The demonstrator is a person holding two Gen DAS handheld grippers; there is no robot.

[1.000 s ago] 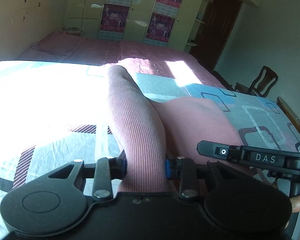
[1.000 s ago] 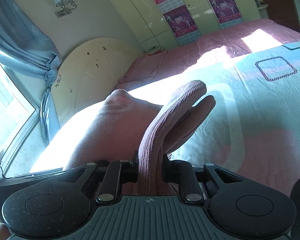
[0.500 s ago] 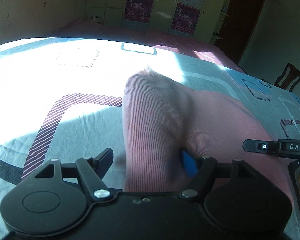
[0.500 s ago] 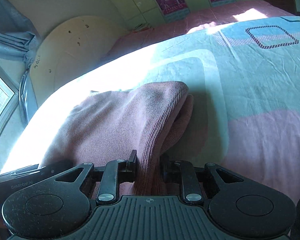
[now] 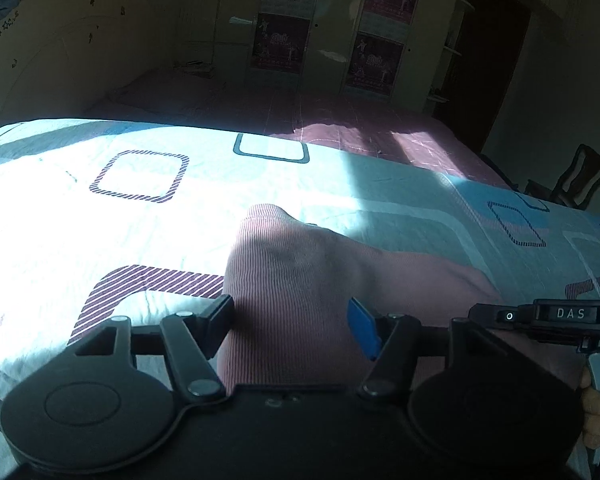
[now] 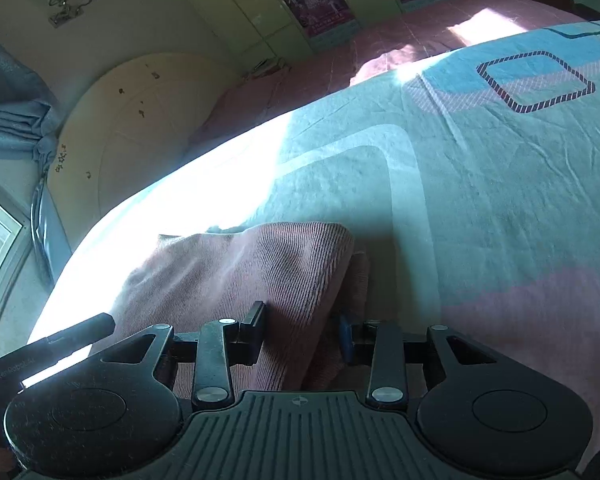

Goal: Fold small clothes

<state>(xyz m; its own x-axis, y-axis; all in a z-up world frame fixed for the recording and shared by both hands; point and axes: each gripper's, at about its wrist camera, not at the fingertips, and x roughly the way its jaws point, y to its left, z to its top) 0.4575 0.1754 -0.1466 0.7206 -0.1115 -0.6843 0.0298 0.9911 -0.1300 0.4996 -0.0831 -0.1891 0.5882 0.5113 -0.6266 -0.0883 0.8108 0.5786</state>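
Observation:
A pink ribbed knit garment [image 5: 300,280] lies folded on the patterned bed sheet [image 5: 148,208]. My left gripper [image 5: 292,320] is open, its jaws spread wide on either side of the garment's left corner. In the right wrist view the same garment [image 6: 240,276] lies flat with a doubled edge on its right side. My right gripper [image 6: 302,332] is open, its jaws apart on both sides of that edge. The right gripper's handle [image 5: 556,316] shows at the right of the left wrist view.
A pale headboard [image 6: 132,128] and blue curtain [image 6: 8,96] stand at the left. A pink quilt [image 5: 340,120] covers the far half of the bed. Wardrobes with posters [image 5: 376,28] line the back wall. A wooden chair [image 5: 576,176] stands at the right.
Both grippers lowered the garment onto the sheet and opened. The left opened first, then the right let go of the folded edge. The garment now lies flat.

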